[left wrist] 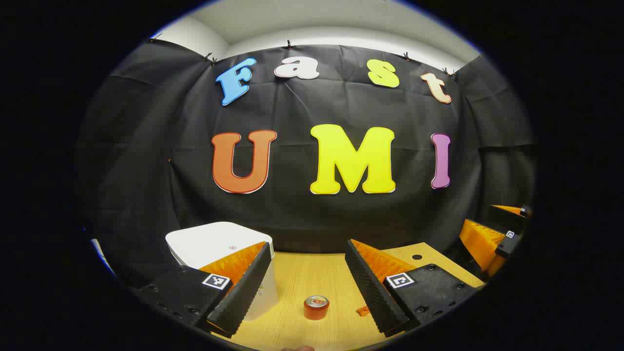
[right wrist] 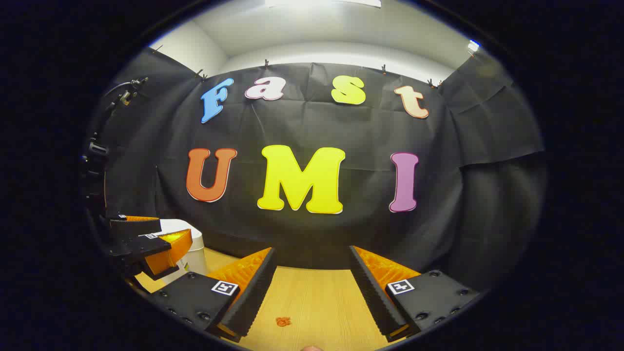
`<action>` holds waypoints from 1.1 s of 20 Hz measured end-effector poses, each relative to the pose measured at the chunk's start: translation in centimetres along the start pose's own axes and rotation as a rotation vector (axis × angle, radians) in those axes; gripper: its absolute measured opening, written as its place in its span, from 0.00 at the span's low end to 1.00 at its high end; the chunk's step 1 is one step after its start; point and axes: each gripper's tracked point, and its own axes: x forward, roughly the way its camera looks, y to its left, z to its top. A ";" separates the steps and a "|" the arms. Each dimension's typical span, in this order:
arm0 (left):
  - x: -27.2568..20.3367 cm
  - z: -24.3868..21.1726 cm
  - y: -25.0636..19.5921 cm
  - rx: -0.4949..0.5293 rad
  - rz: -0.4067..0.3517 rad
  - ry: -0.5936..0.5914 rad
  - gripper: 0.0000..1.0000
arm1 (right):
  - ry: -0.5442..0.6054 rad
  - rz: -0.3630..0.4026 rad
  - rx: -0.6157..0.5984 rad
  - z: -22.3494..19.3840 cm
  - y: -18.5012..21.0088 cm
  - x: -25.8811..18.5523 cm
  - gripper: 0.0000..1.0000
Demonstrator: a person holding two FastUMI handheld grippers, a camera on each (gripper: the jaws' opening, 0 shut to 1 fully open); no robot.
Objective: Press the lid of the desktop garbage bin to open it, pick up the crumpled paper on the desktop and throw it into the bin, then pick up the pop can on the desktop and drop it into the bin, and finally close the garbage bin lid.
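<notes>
The white garbage bin (left wrist: 214,242) stands at the left of the wooden desktop with its lid down; my left gripper's left finger crosses in front of it. A red pop can (left wrist: 316,307) stands upright on the desk, low between the fingers of my open left gripper (left wrist: 308,246). A small orange crumpled paper (left wrist: 362,310) lies just right of the can, partly behind the right finger. My right gripper (right wrist: 312,249) is open and holds nothing, with the crumpled paper (right wrist: 282,321) on the desk below it. At far left, the left gripper (right wrist: 146,241) hangs before the bin (right wrist: 195,256).
The wooden desktop (left wrist: 302,278) runs back to the black cloth wall. A small round hole (left wrist: 417,257) sits in its far right corner. The right gripper (left wrist: 490,239) hovers at the right edge of the left gripper view.
</notes>
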 end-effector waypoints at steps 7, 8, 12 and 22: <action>0.9 -0.3 -0.4 0.012 -0.036 0.016 1.00 | 0.003 -0.039 -0.015 -0.1 -0.1 1.2 0.95; 1.0 -0.2 -0.5 0.012 -0.042 0.014 1.00 | -0.001 -0.040 -0.017 0.0 0.0 1.1 0.95; 1.3 -0.1 -0.7 0.019 -0.061 0.009 1.00 | -0.007 -0.061 -0.029 0.1 -0.1 1.4 0.95; 2.2 -0.1 -0.6 0.030 -0.077 0.021 0.76 | 0.000 -0.087 -0.025 -0.1 -0.6 1.8 0.94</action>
